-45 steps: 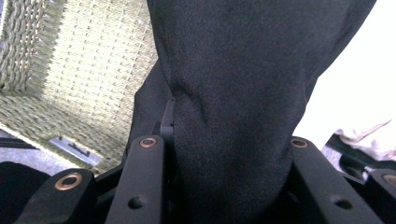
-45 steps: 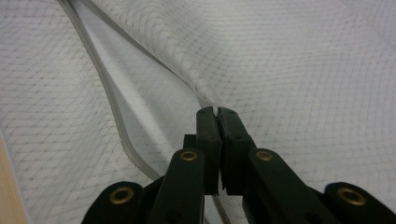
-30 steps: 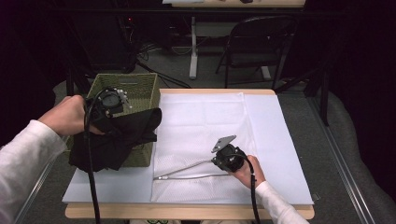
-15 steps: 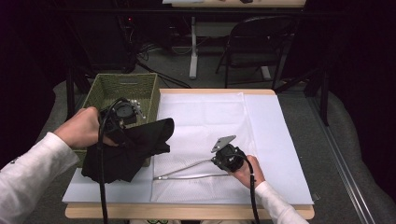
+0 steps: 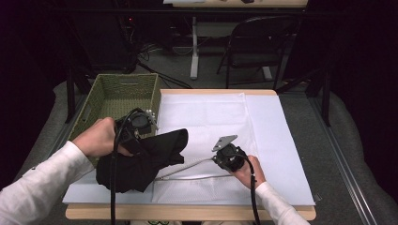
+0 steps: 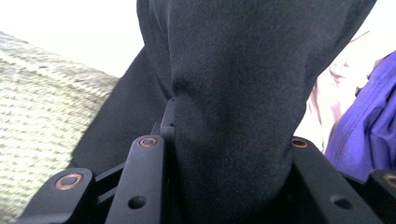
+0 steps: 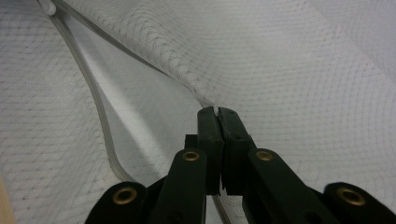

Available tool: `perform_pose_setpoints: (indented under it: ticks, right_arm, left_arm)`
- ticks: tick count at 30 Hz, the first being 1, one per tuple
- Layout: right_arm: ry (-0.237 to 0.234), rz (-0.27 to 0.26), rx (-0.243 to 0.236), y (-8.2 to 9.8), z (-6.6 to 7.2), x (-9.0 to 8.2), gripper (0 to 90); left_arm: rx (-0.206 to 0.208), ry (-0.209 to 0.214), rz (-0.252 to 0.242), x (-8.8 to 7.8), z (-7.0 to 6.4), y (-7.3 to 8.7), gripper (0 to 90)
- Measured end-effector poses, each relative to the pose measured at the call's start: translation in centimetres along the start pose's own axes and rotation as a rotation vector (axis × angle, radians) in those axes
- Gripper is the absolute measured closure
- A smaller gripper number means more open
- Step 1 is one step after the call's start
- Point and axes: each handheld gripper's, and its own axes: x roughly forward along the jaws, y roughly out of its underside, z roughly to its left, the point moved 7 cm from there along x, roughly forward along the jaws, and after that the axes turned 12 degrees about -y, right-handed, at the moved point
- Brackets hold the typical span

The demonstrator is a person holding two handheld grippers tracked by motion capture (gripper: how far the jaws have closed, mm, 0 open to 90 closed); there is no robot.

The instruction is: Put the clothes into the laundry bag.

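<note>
A black garment (image 5: pixel 152 157) hangs bunched from my left gripper (image 5: pixel 143 140), which is shut on it just right of the green basket (image 5: pixel 123 80). In the left gripper view the black cloth (image 6: pixel 233 93) fills the gap between the jaws and hides the tips. A white mesh bag (image 5: pixel 211 117) lies flat on the table. My right gripper (image 5: pixel 215 159) is shut on the bag's zippered edge. In the right gripper view the closed tips (image 7: pixel 217 113) pinch that mesh edge (image 7: pixel 187 79), lifting it slightly off the lower layer.
The woven basket (image 6: pixel 37 116) stands at the table's left rear corner. A folding chair (image 5: pixel 263 42) and a table leg stand on the floor beyond the far edge. The person's right hand (image 6: pixel 327 107) appears past the garment.
The left hand has carried the black garment away from over the basket, rightward and down toward the mesh bag's open edge. The right gripper has stayed put on the bag.
</note>
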Motion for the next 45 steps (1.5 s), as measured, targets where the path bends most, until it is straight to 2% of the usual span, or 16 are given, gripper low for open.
perform_pose_setpoints:
  ticks: [5, 7, 8, 9, 12, 13, 27, 31, 36, 38, 41, 44, 45]
  right_arm:
    - [0.006, -0.012, 0.008, -0.2, -0.2, -0.1, 88.9]
    - [0.008, -0.014, 0.033, -0.3, -0.1, -0.1, 88.9]
    - [0.008, -0.015, 0.033, -0.4, 0.0, -0.1, 88.9]
    - [0.010, -0.017, 0.011, -0.5, -0.2, -0.2, 88.8]
    - [0.011, -0.026, 0.028, -0.6, -0.1, -0.3, 88.8]
    - [0.014, -0.028, 0.016, -0.7, -0.2, -0.4, 88.8]
    - [0.024, -0.081, 0.052, -1.4, -0.6, -1.0, 88.9]
    - [0.017, -0.092, 0.066, -1.6, -0.7, -0.9, 89.1]
    - [-0.002, -0.118, 0.092, -1.8, -0.6, -1.3, 89.2]
    - [-0.005, -0.123, 0.096, -1.9, -0.6, -1.3, 89.1]
    - [-0.007, -0.117, 0.088, -1.9, -0.5, -1.3, 89.1]
    - [-0.007, -0.119, 0.079, -2.0, -0.3, -1.3, 89.0]
    - [-0.007, -0.116, 0.079, -2.0, -0.2, -1.3, 89.0]
  left_arm:
    - [0.007, 0.018, 0.003, 0.8, -0.6, -0.4, 66.4]
    - [0.004, 0.023, 0.004, 1.2, -0.8, -0.6, 66.4]
    - [0.005, 0.037, 0.008, 1.4, -1.0, -0.7, 66.4]
    - [0.007, 0.031, 0.007, 1.6, -1.1, -0.8, 66.4]
    - [0.016, 0.048, 0.004, 2.1, -1.8, -1.2, 66.4]
    - [0.026, 0.060, 0.009, 2.1, -1.9, -1.3, 66.4]
    - [0.037, 0.108, -0.058, 3.6, -3.3, -4.4, 66.0]
    - [0.058, 0.135, -0.033, 5.4, -4.1, -5.3, 65.9]
    - [0.060, 0.175, 0.001, 8.1, -5.2, -5.7, 65.5]
    - [0.067, 0.172, 0.008, 9.1, -5.4, -5.9, 65.4]
    - [0.046, 0.176, 0.000, 10.2, -5.4, -6.5, 65.4]
    - [0.051, 0.164, 0.008, 10.8, -5.4, -6.8, 65.2]
    - [0.040, 0.169, 0.016, 11.4, -5.5, -7.1, 65.2]
